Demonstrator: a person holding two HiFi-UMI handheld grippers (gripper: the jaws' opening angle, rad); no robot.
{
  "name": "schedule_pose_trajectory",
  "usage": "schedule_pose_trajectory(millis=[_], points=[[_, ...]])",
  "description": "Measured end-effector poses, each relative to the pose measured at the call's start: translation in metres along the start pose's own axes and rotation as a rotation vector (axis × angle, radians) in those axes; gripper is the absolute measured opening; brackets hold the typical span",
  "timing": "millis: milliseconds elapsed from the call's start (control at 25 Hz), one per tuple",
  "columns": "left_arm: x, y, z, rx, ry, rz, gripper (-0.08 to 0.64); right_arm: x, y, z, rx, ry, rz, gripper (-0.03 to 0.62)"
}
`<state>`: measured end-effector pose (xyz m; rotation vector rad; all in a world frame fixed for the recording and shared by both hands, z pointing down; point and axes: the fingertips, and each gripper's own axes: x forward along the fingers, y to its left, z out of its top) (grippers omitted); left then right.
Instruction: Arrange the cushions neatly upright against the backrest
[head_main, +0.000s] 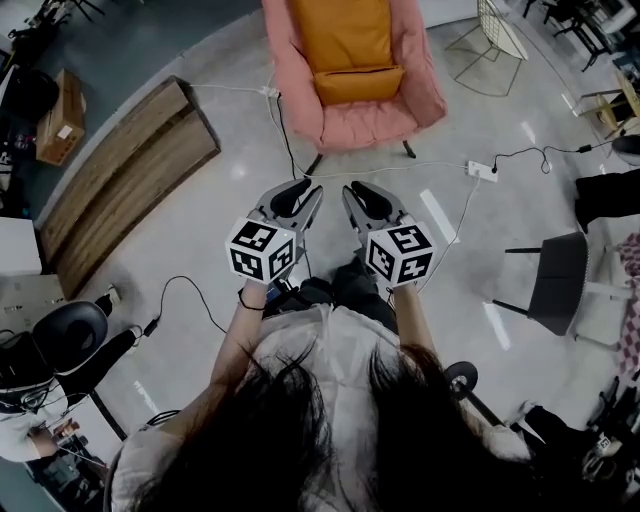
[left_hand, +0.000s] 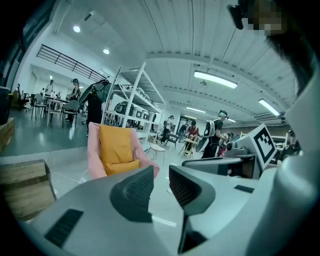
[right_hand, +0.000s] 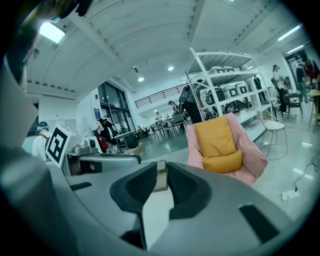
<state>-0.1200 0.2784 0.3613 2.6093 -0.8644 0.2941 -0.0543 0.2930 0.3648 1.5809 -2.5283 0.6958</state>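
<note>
**A:** Cushion status?

**B:** Two, both mustard-orange, smooth soft fabric, on the pink armchair (head_main: 430, 95). The big cushion (head_main: 340, 30) stands against the backrest with its long axis running up the back. The small cushion (head_main: 358, 84) is a puffy rectangle lying across the seat, long axis side to side, touching the big one's lower edge. The chair's open front faces the person. Its upholstery is padded and rounded, on thin dark legs.

**A:** Grippers?

**B:** The left gripper (head_main: 300, 192) and right gripper (head_main: 357, 195) sit side by side in front of the person, well short of the chair and both aimed at it. Each has its jaws a narrow slit apart with nothing between them. The pads (left_hand: 141, 186) are dark and ribbed, the shells grey.

**A:** Surroundings?

**B:** Glossy grey floor (head_main: 200, 250). A white power strip (head_main: 482, 170) with cables lies between the chair and the person. A wood-plank platform (head_main: 130, 170) is off to the left, and a wire chair (head_main: 490, 40) stands at the armchair's right.
</note>
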Motion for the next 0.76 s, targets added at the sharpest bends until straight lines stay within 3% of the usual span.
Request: schedule_pose_trajectory(millis=[760], points=[[-0.044, 0.029, 0.004, 0.01, -0.057, 0.03, 0.104, -0.01, 0.038, -0.016, -0.039, -0.005, -0.03, 0.078]])
